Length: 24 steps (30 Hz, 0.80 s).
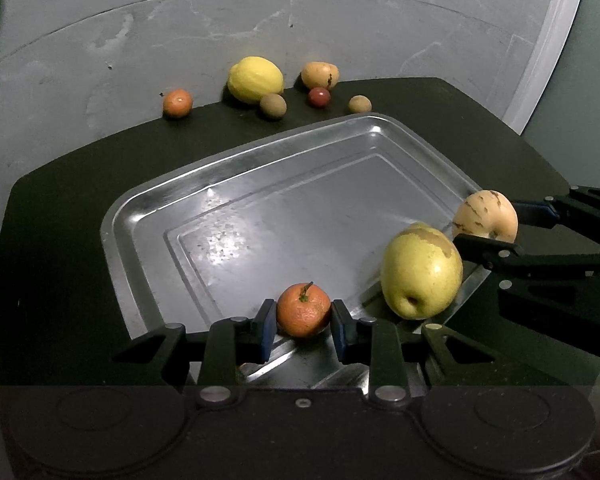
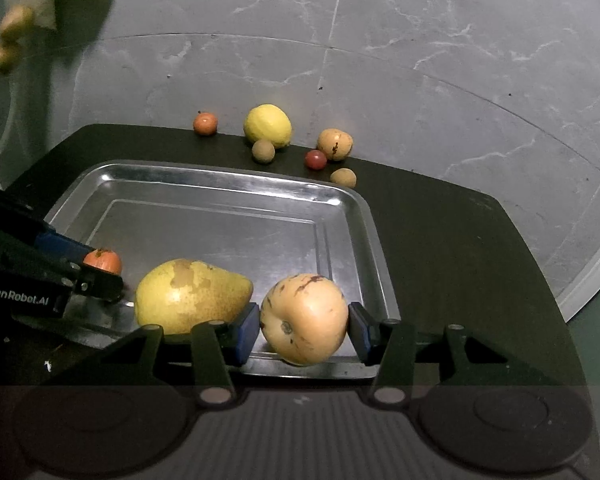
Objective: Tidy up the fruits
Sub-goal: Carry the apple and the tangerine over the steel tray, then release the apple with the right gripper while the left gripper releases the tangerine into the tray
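Fruit sits in two places: some in the shiny silver metal tray and some on the dark table behind it.

At the near edge of the tray, the left gripper has its blue pads pressed on both sides of a small orange mandarin with a short green stem. It is grasping the mandarin, which seems to rest on the tray floor. Just to the right lies a big yellow-green pear with brown patches, on its side in the tray.

Beside the pear, the right gripper holds a round cream-coloured fruit with dark purple streaks. One blue pad touches its left side, and the other pad sits right at its right side, so the fruit is gripped over the tray's near rim. The pear and this fruit are very close together.

Six more fruits wait on the table past the far rim of the tray. They are a small orange fruit, a large yellow lemon, a round brown fruit, a small dark red fruit, a pale yellow-brown fruit with a dark spot and a little tan ball-shaped fruit.

Under the table is a grey stone floor.
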### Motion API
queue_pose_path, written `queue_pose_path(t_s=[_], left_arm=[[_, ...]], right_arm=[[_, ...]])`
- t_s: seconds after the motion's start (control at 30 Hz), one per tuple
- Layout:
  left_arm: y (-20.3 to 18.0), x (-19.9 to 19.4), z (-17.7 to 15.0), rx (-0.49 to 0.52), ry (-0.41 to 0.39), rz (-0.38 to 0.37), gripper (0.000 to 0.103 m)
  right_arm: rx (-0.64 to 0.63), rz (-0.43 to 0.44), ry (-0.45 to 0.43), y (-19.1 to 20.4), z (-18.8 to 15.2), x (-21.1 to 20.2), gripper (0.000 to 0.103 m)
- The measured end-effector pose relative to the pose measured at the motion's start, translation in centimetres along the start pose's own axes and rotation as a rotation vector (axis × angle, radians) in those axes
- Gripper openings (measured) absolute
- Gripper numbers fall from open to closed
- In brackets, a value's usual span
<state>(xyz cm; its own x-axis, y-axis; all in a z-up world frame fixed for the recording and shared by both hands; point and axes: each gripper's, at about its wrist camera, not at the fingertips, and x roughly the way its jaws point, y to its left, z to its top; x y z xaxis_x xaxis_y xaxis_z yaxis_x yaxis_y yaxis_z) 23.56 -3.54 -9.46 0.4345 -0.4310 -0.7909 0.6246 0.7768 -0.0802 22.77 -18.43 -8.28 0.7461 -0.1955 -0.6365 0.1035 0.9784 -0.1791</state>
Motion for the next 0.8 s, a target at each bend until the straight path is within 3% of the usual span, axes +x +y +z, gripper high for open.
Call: queue_pose_path(t_s=[0.63, 0.73, 0.8], left_arm=[[-0.01, 0.42, 0.08, -0.001, 0.016, -0.016, 0.031], [0.00, 0.31, 0.15, -0.002, 0.017, -0.020, 0.036], [0.06, 0.00, 0.21, -0.004, 0.009, -0.021, 0.045]], right_arm=[[0.010, 0.002, 0.003, -0.17, 0.14, 0.67, 0.053], [0.010, 0.003, 0.010, -0.11, 0.18, 0.81, 0.054], [0.010, 0.001, 0.015, -0.06, 0.26, 0.79, 0.058]])
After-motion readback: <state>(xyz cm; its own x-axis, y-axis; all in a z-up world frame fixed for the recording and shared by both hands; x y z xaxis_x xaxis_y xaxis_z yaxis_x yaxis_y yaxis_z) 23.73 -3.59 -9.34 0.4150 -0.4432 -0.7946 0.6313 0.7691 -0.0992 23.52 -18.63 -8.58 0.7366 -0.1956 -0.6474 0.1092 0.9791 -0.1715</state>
